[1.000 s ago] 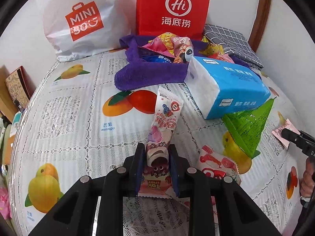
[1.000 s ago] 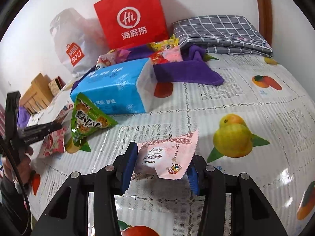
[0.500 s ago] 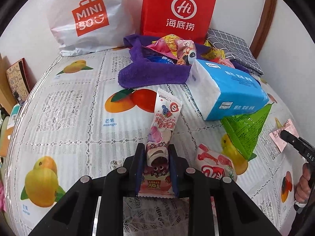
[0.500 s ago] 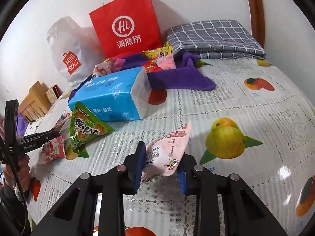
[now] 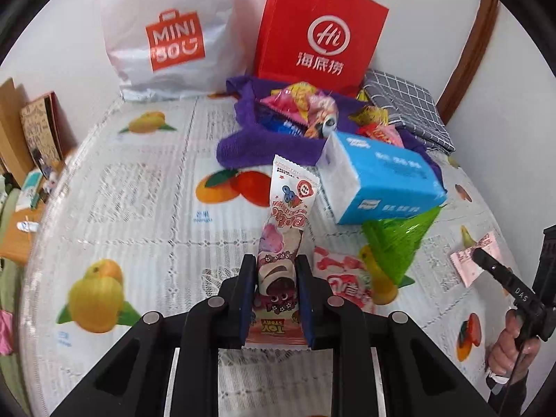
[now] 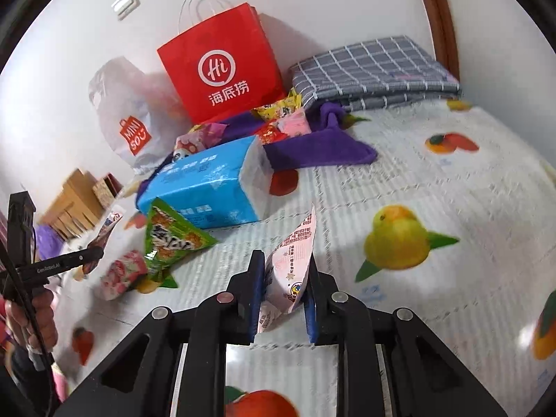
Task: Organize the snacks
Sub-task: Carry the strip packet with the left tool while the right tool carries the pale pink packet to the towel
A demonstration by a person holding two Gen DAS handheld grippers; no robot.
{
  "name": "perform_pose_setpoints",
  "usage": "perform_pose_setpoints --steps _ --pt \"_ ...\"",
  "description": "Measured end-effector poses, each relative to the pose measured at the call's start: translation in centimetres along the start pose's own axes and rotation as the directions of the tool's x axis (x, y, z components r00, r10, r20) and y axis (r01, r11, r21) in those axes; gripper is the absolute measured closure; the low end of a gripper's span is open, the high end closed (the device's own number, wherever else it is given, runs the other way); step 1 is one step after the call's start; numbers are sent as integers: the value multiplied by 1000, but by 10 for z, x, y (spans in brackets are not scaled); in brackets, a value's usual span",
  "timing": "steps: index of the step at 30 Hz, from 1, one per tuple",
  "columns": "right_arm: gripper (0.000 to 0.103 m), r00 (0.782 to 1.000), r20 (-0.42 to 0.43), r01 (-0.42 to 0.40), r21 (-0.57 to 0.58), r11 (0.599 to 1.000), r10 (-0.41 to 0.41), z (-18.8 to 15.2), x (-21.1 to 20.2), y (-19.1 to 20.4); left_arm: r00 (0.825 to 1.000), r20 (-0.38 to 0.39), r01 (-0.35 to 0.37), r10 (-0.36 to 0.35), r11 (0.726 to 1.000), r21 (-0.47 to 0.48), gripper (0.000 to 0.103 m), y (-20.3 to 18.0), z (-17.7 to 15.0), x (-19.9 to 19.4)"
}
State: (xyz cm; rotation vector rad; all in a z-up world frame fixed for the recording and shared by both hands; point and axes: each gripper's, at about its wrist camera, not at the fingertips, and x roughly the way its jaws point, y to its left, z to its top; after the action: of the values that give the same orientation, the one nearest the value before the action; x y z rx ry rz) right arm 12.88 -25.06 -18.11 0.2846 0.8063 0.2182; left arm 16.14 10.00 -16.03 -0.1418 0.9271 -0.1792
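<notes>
My left gripper (image 5: 274, 267) is shut on the lower end of a long white-and-pink snack packet (image 5: 290, 205), which sticks up and forward above the fruit-print tablecloth (image 5: 139, 191). My right gripper (image 6: 285, 264) has its jaws closing on a pink snack packet (image 6: 295, 243), and the pads pinch it so that it stands on edge. A purple towel (image 5: 264, 146) at the back holds a pile of snacks (image 5: 299, 107). In the right wrist view the left gripper (image 6: 93, 253) shows at the far left with its packet (image 6: 109, 222).
A blue tissue pack (image 5: 382, 177), a green triangular snack bag (image 5: 399, 243) and a red-and-white packet (image 5: 344, 278) lie between the grippers. A red paper bag (image 5: 319, 31), a white shopping bag (image 5: 166, 34) and a folded checked cloth (image 5: 406, 104) stand along the back wall.
The right jaws closed from wide apart onto the pink packet, which turned from flat to upright. The left gripper rose a little with its long packet still held.
</notes>
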Motion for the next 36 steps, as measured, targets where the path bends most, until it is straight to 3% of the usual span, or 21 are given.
perform_pose_setpoints --steps 12,27,36 --pt "83 996 46 77 -163 984 -70 14 -33 52 997 48 60 -61 998 10 82 -36 15 -46" --pt "83 980 157 154 -217 964 -121 48 -98 91 989 90 113 -117 992 55 82 -90 26 -87" --pt "83 978 172 154 -189 970 -122 62 -118 98 986 94 132 -137 990 59 82 -101 30 -101"
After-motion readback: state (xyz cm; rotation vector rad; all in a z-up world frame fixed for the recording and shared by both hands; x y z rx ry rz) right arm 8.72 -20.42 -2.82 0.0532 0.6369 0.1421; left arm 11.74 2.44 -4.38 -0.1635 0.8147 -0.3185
